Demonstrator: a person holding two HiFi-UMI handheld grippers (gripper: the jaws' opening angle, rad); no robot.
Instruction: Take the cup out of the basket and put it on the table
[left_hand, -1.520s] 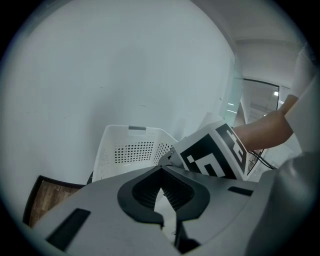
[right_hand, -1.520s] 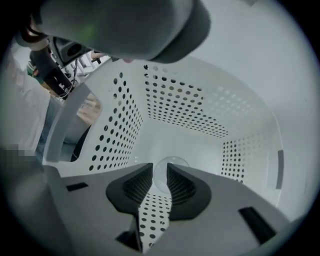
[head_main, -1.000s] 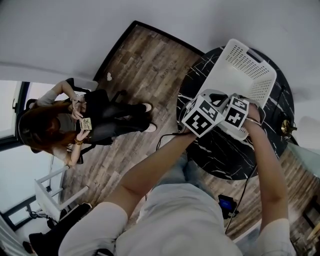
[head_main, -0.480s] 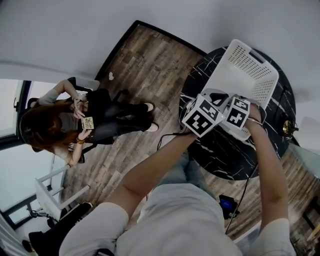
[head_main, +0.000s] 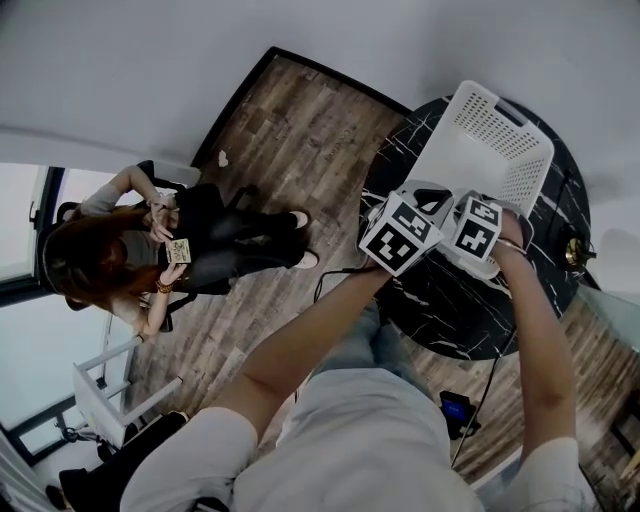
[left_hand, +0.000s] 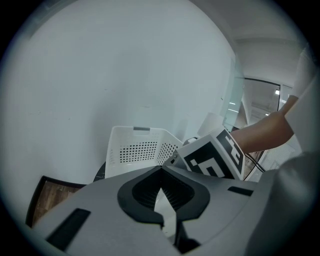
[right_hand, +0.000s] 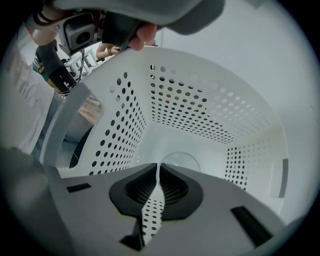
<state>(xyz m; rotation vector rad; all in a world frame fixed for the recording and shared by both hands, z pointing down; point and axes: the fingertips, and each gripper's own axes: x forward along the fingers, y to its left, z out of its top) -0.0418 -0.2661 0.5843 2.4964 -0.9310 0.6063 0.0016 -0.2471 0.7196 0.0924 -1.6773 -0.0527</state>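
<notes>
The clear cup (right_hand: 176, 161) is resting on the floor of the white perforated basket (right_hand: 200, 100), which is sitting on the black marbled table (head_main: 440, 300). The right gripper (right_hand: 157, 167) is hovering at the basket's mouth, pointing in at the cup, with its jaws together on nothing. The left gripper (left_hand: 161, 172) is hanging just beside it, outside the basket, with its jaws also together.

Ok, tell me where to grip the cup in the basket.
Pinch the cup by its rim, likely coming through the open top of the basket with the right gripper: its round clear outline lies on the basket floor, and perforated walls close every side.
</notes>
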